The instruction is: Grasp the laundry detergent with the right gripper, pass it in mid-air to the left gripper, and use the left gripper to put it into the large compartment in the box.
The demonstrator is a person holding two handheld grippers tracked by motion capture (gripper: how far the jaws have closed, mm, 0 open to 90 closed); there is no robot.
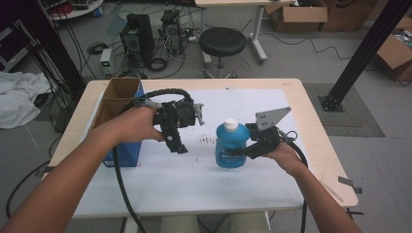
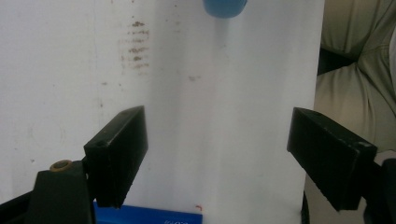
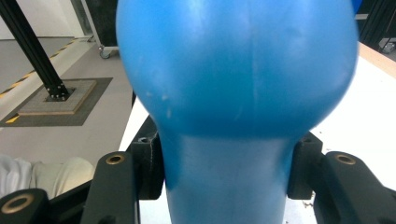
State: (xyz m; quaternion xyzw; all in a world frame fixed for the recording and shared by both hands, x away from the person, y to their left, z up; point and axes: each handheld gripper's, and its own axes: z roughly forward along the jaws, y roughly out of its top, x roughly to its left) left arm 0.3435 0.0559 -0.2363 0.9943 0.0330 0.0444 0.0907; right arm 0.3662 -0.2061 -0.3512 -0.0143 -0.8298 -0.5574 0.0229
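The blue bottle (image 1: 231, 145) with its white cap (image 1: 231, 124) stands in the middle of our tabletop (image 1: 311, 126). Our right tool (image 1: 239, 151) squeezes it tight on both sides. Our left tool (image 1: 180, 143) hangs nearby with its jaws wide apart, just beside the cardboard box (image 1: 119, 99).
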